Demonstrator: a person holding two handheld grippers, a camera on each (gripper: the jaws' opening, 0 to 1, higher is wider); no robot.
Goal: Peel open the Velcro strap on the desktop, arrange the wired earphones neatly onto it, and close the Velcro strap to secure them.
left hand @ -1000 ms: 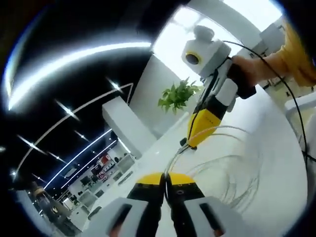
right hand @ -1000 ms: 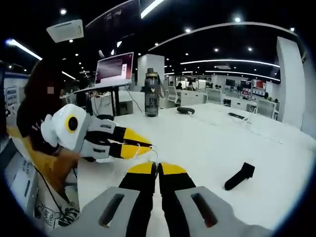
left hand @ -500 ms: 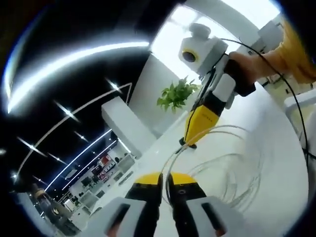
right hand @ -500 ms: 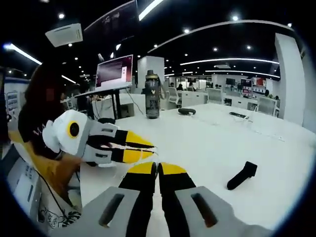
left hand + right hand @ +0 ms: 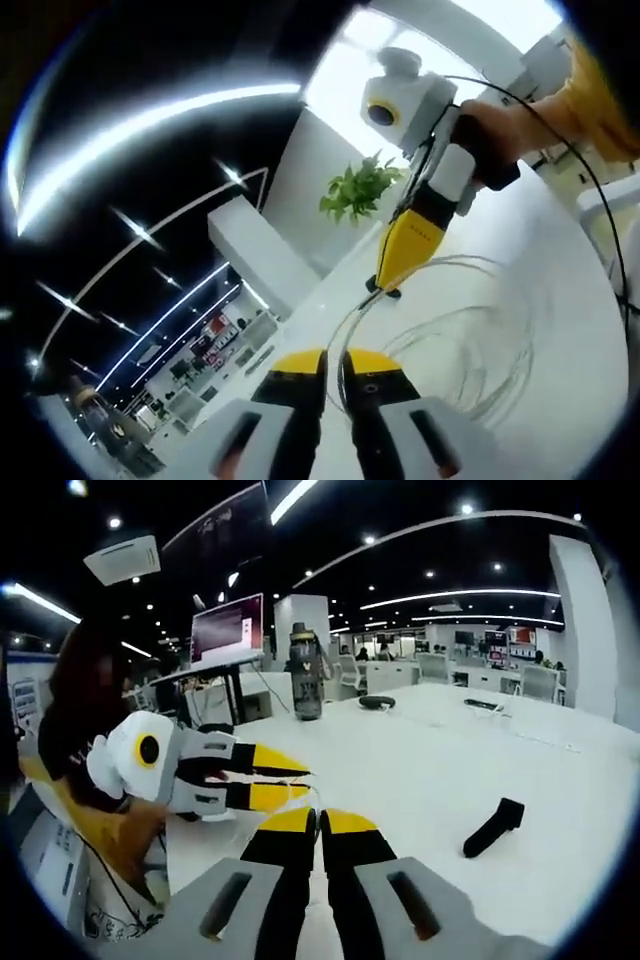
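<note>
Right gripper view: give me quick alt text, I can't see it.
The right gripper, jaws together, points across a white desk beside the left gripper, which pinches thin earphone wire. A black Velcro strap lies to the right, untouched.

I was working in a big open-plan office. Rows of white desks (image 5: 470, 675) ran back under a dark ceiling with long strip lights (image 5: 450, 595), and a monitor (image 5: 228, 628) stood on a raised stand beside my white bench (image 5: 420, 760). A potted plant (image 5: 357, 190) stood against a white wall.
</note>
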